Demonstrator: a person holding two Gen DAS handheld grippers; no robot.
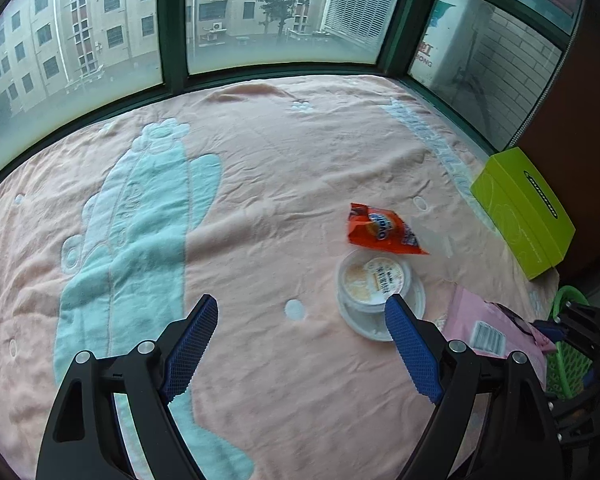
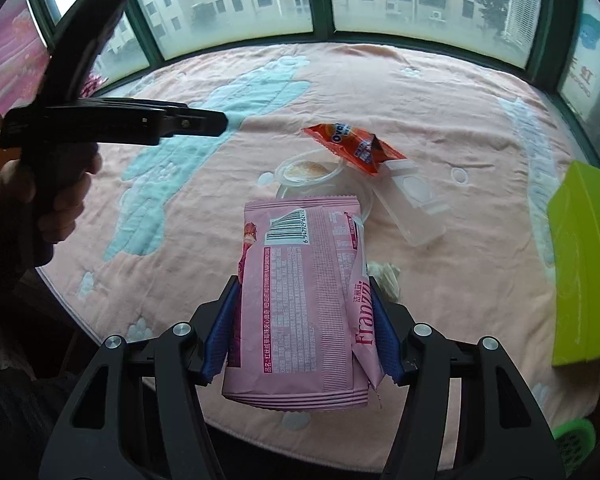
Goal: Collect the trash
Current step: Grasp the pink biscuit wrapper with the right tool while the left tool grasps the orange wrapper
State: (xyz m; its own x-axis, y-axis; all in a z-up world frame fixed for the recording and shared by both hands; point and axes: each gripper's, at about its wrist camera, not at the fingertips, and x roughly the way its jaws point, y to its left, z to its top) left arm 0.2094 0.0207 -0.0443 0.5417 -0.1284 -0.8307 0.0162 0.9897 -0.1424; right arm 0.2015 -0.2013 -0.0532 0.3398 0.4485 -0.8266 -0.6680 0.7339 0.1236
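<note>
Over the peach fleece blanket [image 2: 440, 300], your right gripper [image 2: 302, 332] pinches the pink foil biscuit packet [image 2: 300, 300] only by its edges, so it may buckle and slip before reaching the green mesh basket [image 2: 574, 446]; your left gripper [image 1: 300, 344] hangs open and empty.

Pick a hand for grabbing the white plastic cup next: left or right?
Left. The left tool is open and empty, with the round white plastic cup just ahead of its right finger. The right tool is shut on the pink snack wrapper.

The right tongs [image 2: 300, 328] clamp a pink wrapper [image 2: 300, 300] by both sides above the blanket-covered table [image 2: 460, 128]. Beyond lie a plastic cup [image 2: 312, 176], an orange wrapper [image 2: 352, 144] and a clear tray [image 2: 414, 204]. The left tongs [image 2: 112, 120] hover at left.
</note>
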